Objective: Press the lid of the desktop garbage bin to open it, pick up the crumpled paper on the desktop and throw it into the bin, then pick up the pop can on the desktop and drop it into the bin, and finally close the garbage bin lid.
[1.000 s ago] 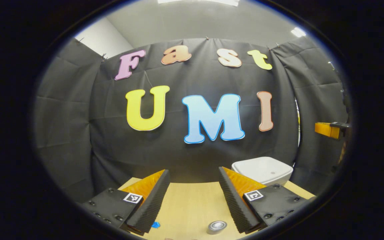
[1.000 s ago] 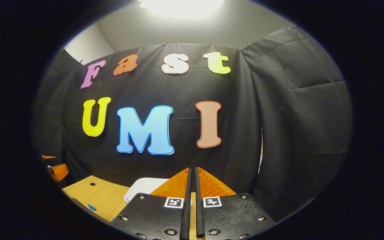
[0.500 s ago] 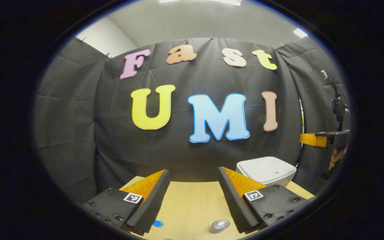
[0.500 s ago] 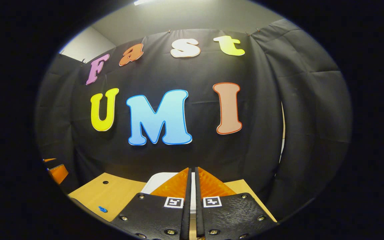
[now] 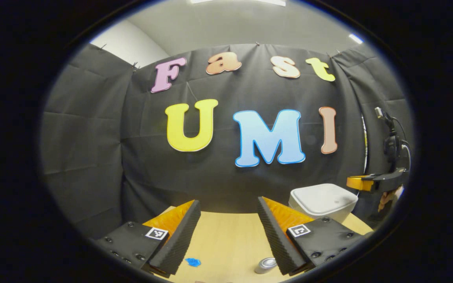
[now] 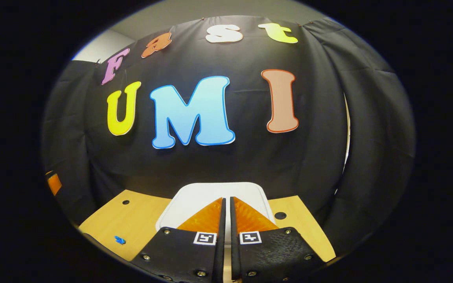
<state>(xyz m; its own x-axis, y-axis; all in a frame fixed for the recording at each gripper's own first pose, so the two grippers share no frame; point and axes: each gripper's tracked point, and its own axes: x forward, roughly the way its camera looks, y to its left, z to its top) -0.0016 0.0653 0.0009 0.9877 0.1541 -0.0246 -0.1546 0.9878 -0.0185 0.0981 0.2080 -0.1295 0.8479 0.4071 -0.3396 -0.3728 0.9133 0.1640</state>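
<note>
— Fingers first: how did the left gripper (image 5: 228, 208) stand?
— Its fingers (image 5: 179, 232) were spread wide with nothing between them, only bare bench (image 5: 226, 239) showing in the gap.
— And the can (image 5: 265, 265)?
— Upright on the bench, low in the left gripper view, just inside the base of the right-hand finger, part of it hidden behind that finger. A small blue scrap (image 5: 192, 261) lay near the base of the other finger.
— The bin (image 5: 323, 200)?
— Beyond and to the right of those fingers, at the bench's far edge against the black cloth, its lid (image 5: 321, 194) down.
— Where was the right gripper (image 6: 226, 204)?
— Its fingers (image 6: 207, 216) were pressed together, gripping nothing. In the right gripper view the bin (image 6: 195, 196) sat straight ahead and just under the tips. Whether the tips touched the lid I couldn't tell.
— Could you see it from the other side?
— Yes, in the left gripper view it hung at the far right, just beside the bin, with part of a hand (image 5: 387, 198) under it.
— The crumpled paper?
— I couldn't make it out.
</note>
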